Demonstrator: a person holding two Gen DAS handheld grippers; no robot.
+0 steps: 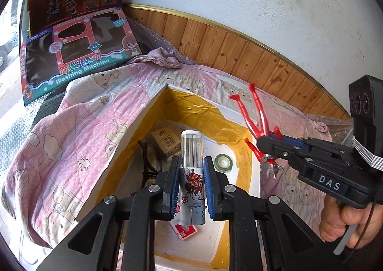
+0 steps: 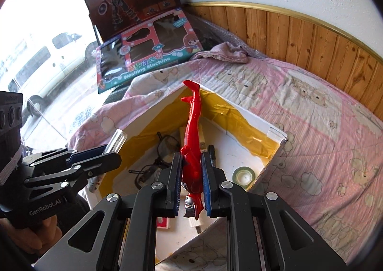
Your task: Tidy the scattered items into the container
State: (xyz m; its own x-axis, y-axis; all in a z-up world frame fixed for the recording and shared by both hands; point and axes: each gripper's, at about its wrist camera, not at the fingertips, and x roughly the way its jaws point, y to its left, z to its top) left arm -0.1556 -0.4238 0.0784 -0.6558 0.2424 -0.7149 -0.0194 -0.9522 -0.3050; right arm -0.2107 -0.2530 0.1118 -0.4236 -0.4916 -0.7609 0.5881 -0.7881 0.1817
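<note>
box (image 2: 275,135) on quilt (image 2: 323,127) | tape roll (image 2: 243,176), glasses (image 2: 167,145) in box

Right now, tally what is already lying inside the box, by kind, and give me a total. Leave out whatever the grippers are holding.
Inside the white box:
Tape roll: 1
Eyeglasses: 1
Tissue pack: 1
Red-and-white card pack: 1
Black pen: 1
Total: 5 that I can make out; the gripper fingers hide part of the floor.
</note>
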